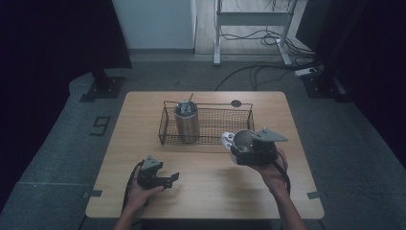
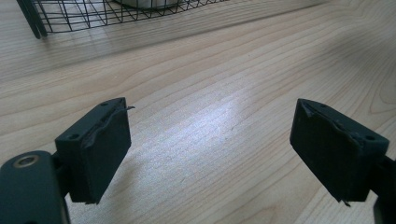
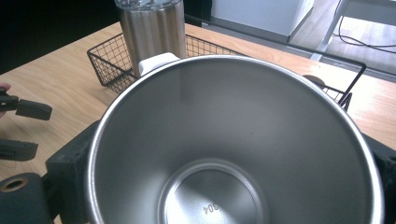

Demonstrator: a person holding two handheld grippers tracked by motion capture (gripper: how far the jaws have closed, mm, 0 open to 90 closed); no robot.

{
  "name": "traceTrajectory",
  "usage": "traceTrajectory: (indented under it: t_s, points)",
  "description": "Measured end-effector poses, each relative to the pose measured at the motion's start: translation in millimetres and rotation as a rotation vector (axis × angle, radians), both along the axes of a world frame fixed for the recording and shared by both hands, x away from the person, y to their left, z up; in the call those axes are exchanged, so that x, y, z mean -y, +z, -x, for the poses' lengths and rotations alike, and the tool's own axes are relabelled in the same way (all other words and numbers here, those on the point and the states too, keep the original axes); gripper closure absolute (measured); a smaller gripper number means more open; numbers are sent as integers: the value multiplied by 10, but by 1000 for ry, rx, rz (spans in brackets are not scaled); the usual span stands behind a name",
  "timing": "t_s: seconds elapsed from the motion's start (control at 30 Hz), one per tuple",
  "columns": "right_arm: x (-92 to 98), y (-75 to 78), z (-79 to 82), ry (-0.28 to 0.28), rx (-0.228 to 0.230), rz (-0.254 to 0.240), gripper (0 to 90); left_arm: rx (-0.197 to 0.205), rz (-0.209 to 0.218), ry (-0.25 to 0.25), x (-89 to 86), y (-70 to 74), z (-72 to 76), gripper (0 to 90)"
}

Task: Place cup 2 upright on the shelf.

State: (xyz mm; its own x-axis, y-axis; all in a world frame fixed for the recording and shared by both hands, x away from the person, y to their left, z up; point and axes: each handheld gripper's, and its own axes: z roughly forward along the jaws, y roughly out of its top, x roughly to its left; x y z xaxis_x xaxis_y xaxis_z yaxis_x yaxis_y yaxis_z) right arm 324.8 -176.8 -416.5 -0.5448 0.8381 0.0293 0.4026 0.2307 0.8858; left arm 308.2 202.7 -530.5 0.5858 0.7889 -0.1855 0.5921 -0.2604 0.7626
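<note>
Right tool [image 1: 238, 149] grips steel mug [image 1: 242, 140] beside wire basket [image 1: 165, 125]

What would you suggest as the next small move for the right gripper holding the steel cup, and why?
Probably carry the steel cup forward over the wire basket and lower it into the free space beside the tumbler: the right gripper holds it at the basket's near edge.
</note>
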Motion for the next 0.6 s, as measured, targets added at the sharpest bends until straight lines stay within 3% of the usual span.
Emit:
traceTrajectory:
  t_s: [0.6]
  points:
    - [-61, 167, -79, 6, 24, 16, 61, -6, -5, 1, 9, -9, 2, 129]
